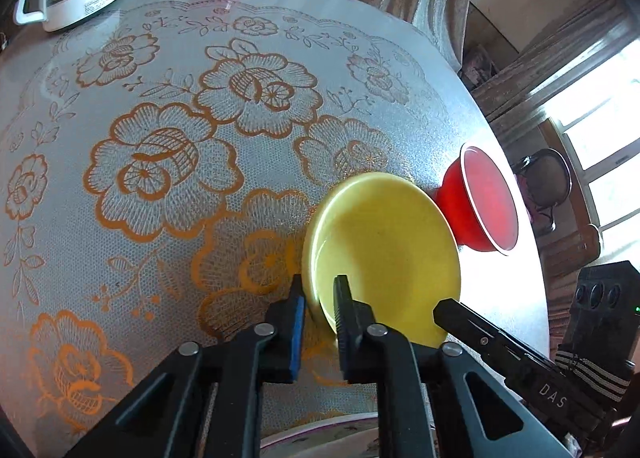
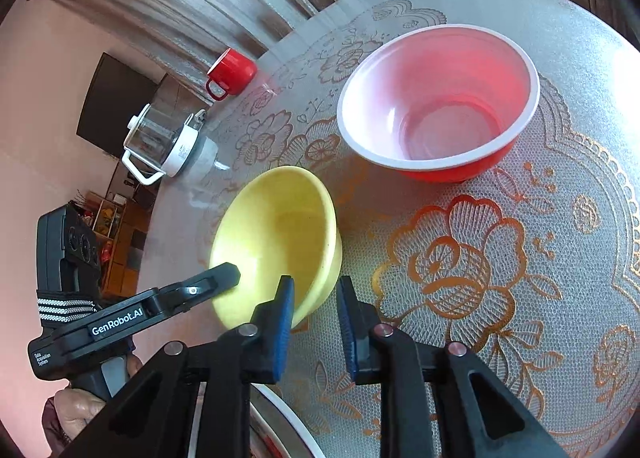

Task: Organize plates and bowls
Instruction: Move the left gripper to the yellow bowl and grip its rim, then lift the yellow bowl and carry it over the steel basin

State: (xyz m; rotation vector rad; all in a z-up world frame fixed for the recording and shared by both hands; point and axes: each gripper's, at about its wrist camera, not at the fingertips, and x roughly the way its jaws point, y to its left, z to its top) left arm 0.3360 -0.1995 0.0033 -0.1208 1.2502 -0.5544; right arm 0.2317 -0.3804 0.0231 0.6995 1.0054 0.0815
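The small glossy yellow ceramic bowl [image 1: 384, 254] is round, shallow and smooth, with a thick rounded rim; it sits tilted, its open mouth facing up and toward the cameras, and being circular it has no long axis. It rests near the edge of the round surface [image 1: 120, 218], which is covered in a translucent lace-pattern plastic cloth printed with orange roses. The left hand-held gripper [image 1: 322, 298] straddles the bowl's near rim, one blue-padded finger outside the wall and the other inside, though whether the pads actually press the wall cannot be told. The right hand-held gripper [image 2: 314, 298] stands parted, its left finger just beside the bowl's outer wall, holding nothing. Just beyond stands a thin red plastic bowl with a white rim [image 2: 440, 102], upright. Farther off are a red ceramic mug [image 2: 230, 72] and a glass kettle on a white base [image 2: 168, 142].
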